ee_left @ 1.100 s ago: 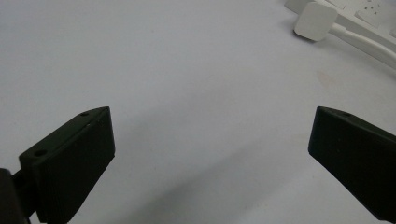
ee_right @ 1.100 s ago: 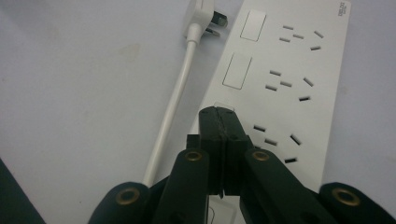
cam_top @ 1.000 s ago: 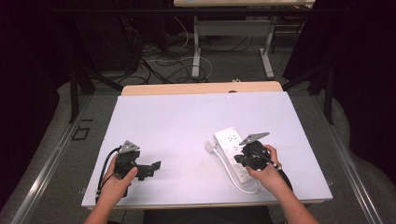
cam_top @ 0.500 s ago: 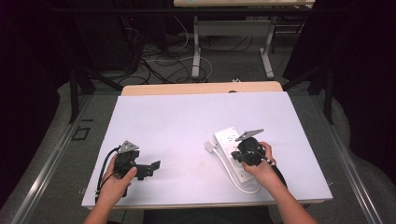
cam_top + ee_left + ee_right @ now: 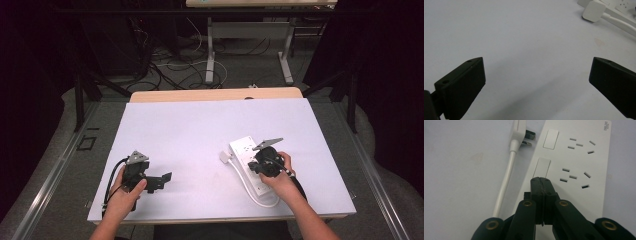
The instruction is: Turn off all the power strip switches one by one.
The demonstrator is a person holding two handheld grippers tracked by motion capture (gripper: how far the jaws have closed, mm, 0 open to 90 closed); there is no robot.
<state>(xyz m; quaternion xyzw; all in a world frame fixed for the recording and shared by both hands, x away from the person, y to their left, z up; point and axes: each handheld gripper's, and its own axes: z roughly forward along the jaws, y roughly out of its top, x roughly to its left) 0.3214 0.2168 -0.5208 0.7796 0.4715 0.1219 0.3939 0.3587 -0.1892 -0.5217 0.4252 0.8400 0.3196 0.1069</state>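
I am holding my right gripper (image 5: 261, 162) over the white power strip (image 5: 245, 151), which is lying at the right side of the white table (image 5: 200, 130), angled from near the middle toward the front right edge. My right hand (image 5: 280, 172) is wrapping the gripper body from behind, forearm coming in from the lower right, the grey plate on top tilting up toward the far side. In the right gripper view the jaws are pressed fully together with nothing between them, and the gripper's tip (image 5: 541, 180) is sitting at the near end of the strip's lower rocker switch (image 5: 542, 167); whether it is touching the switch I cannot tell. The strip's plug (image 5: 520, 131) is lying just beside the strip, its white cable (image 5: 504, 182) running along the strip's side.

My left gripper (image 5: 162, 179) is resting low over bare table at the front left, well apart from the strip. My left hand (image 5: 127, 192) is gripping its body, jaws pointing right and standing wide apart, empty.
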